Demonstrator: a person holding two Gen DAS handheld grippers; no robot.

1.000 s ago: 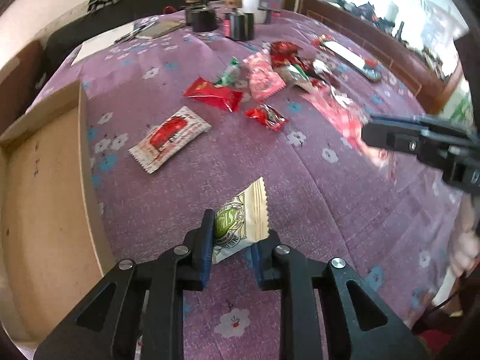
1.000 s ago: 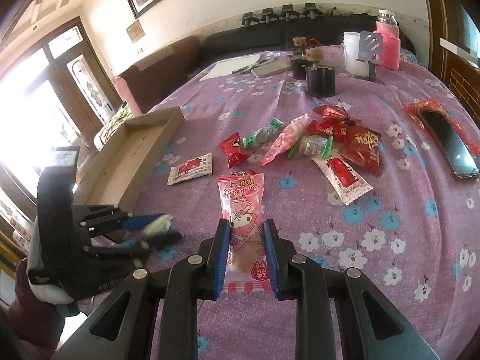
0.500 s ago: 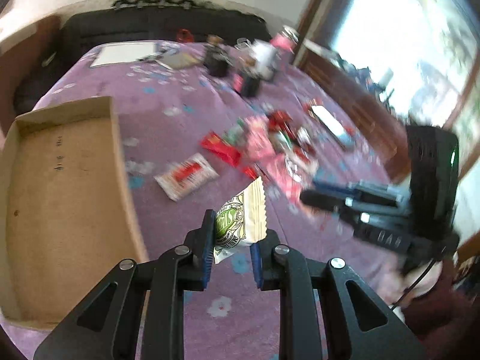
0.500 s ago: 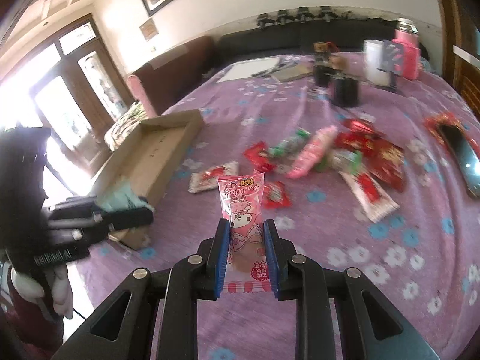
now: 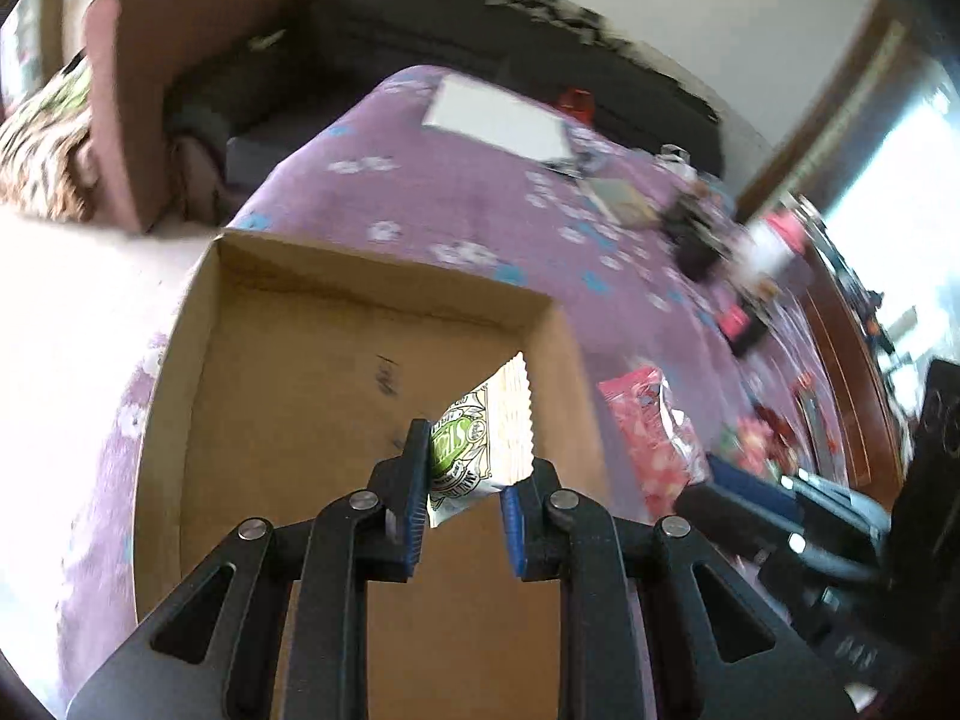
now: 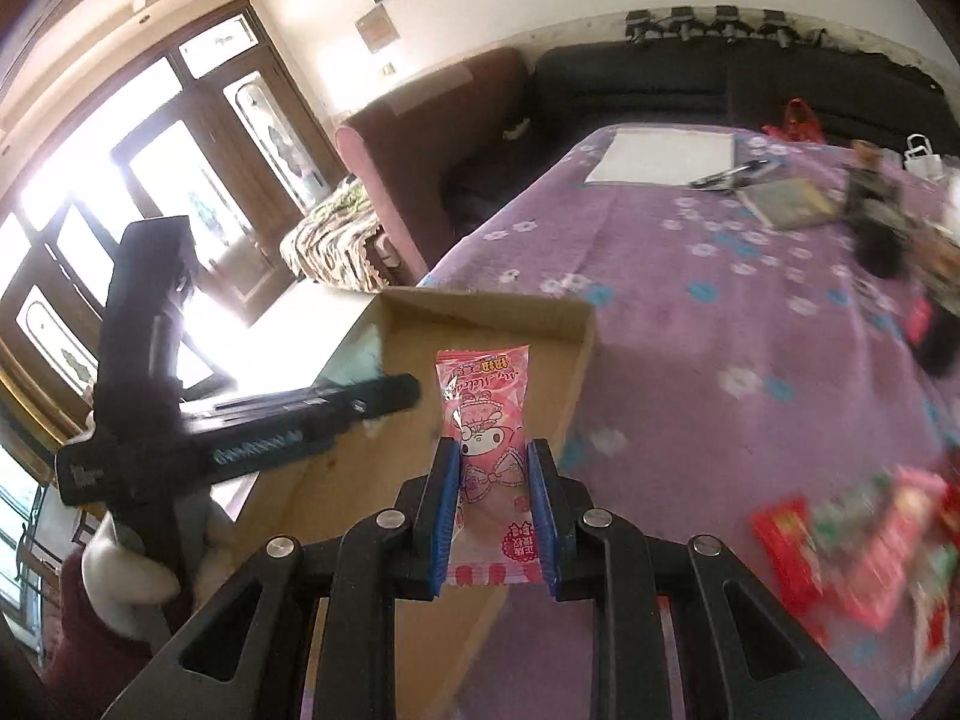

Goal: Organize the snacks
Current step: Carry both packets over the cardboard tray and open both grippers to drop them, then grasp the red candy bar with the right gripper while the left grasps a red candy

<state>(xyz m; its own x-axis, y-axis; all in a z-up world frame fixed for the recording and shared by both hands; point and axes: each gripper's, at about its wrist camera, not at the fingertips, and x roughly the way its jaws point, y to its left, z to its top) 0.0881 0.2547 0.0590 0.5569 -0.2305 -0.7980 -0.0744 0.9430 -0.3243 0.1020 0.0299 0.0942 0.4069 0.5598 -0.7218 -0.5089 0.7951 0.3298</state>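
The green-and-white snack packet (image 5: 477,450) sits pinched in the left gripper (image 5: 465,510) jaws, right over the open cardboard box (image 5: 360,372). The pink snack packet (image 6: 489,450) is clamped by the right gripper (image 6: 495,516) above the box's near edge, on the purple-clothed worktop (image 6: 720,312).

purple floral tablecloth (image 6: 690,360), cardboard box (image 5: 288,396), snacks (image 6: 852,540)

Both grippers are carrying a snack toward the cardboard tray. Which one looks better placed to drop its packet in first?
Left, probably. The left gripper, shut on the green-and-white packet, sits over the cardboard tray floor. The right gripper, holding the pink packet, appears nearer the tray's right wall.
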